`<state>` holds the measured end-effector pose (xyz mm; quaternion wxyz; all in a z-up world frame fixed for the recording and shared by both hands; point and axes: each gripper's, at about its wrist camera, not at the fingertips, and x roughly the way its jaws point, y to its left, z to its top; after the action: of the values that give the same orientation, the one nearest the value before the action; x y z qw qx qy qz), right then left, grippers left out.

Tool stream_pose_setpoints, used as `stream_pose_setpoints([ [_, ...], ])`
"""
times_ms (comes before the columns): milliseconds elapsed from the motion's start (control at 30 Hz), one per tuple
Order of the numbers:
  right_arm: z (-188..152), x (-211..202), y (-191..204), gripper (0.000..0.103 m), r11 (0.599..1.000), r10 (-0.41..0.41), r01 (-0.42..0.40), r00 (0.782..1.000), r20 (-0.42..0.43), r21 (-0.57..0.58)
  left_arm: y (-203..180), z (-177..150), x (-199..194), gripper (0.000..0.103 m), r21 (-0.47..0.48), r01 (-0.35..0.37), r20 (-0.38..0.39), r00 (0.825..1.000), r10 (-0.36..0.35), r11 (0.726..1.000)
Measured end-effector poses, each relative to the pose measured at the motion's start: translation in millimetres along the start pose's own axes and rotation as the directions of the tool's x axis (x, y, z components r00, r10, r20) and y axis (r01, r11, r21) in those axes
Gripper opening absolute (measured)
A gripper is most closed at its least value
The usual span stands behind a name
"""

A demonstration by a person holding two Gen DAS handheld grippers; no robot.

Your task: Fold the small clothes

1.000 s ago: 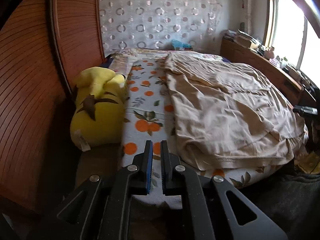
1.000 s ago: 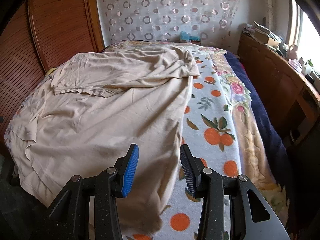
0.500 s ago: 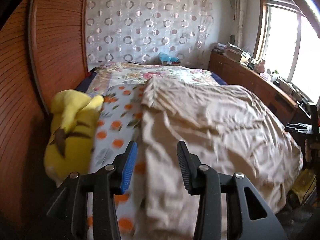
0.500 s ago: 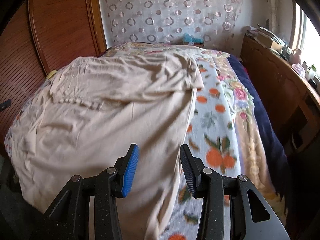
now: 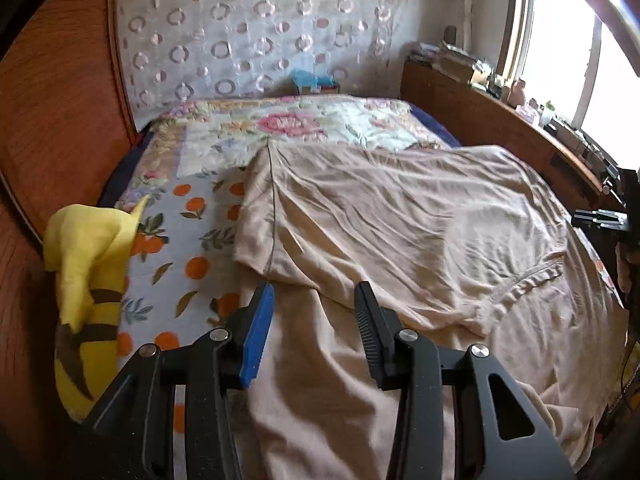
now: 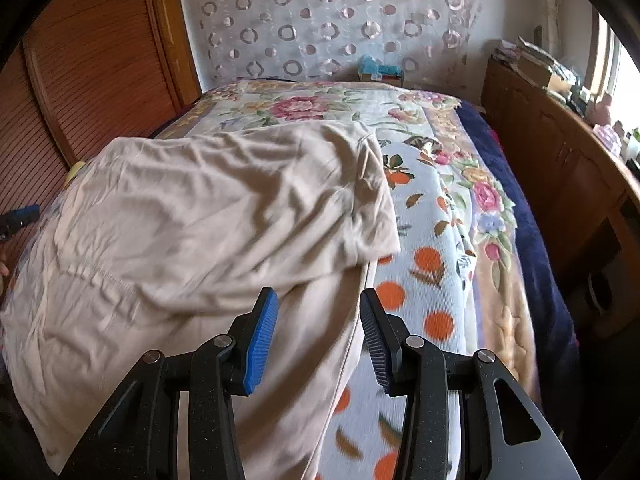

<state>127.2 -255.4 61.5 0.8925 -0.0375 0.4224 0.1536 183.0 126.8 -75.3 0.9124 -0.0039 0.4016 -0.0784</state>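
Currently your left gripper (image 5: 314, 320) has its fingers spread, hovering above the beige garment (image 5: 400, 232) (empty, nothing pinched). Your right gripper (image 6: 318, 324) is likewise spread over the beige garment's (image 6: 208, 220) edge. Garment lies folded over on the orange-print bedspread (image 5: 180, 256); yellow plush toy (image 5: 88, 280) at 9 o'clock.

One beige garment (image 5: 400, 232) lies across one bed (image 5: 192, 248), a single fold laid over its upper half. One yellow plush toy (image 5: 88, 280) sits at the bed's edge. Two tongs are up: the left tongs (image 5: 314, 320) and the right tongs (image 6: 318, 328), each with two fingers spread apart.
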Motion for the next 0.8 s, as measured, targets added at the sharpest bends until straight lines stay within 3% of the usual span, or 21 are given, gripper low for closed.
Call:
stream_pose_setpoints([
  [200, 20, 31, -19, 0.044, 0.999, -0.009, 0.01, 1.0, -0.023, 0.03, 10, 11, 16, 0.043, -0.018, -0.047, -0.008, 0.999, 0.047, 0.999],
  [567, 37, 57, -18, 0.043, 1.0, -0.016, 0.016, 1.0, -0.027, -0.01, 21, 26, 51, 0.043, -0.02, -0.053, -0.071, 0.996, 0.052, 0.998],
  [600, 37, 56, -17, 0.039, 1.0, -0.012, 0.012, 1.0, -0.021, -0.02, 21, 27, 52, 0.043, -0.021, -0.061, -0.069, 0.996, 0.06, 0.998],
  [667, 37, 53, -11, 0.013, 0.998, -0.019, 0.018, 1.0, -0.013, -0.055, 19, 28, 54, 0.043, -0.015, -0.077, -0.067, 0.995, 0.076, 0.997],
  [767, 37, 47, -4, 0.007, 0.993, -0.035, 0.038, 0.999, 0.032, -0.108, 18, 30, 54, 0.04, -0.001, -0.082, -0.058, 0.995, 0.081, 0.997],
  [800, 36, 43, -2, 0.007, 0.993, -0.03, 0.035, 0.998, 0.05, -0.114, 18, 30, 54, 0.031, 0.006, -0.082, -0.052, 0.995, 0.082, 0.997],
])
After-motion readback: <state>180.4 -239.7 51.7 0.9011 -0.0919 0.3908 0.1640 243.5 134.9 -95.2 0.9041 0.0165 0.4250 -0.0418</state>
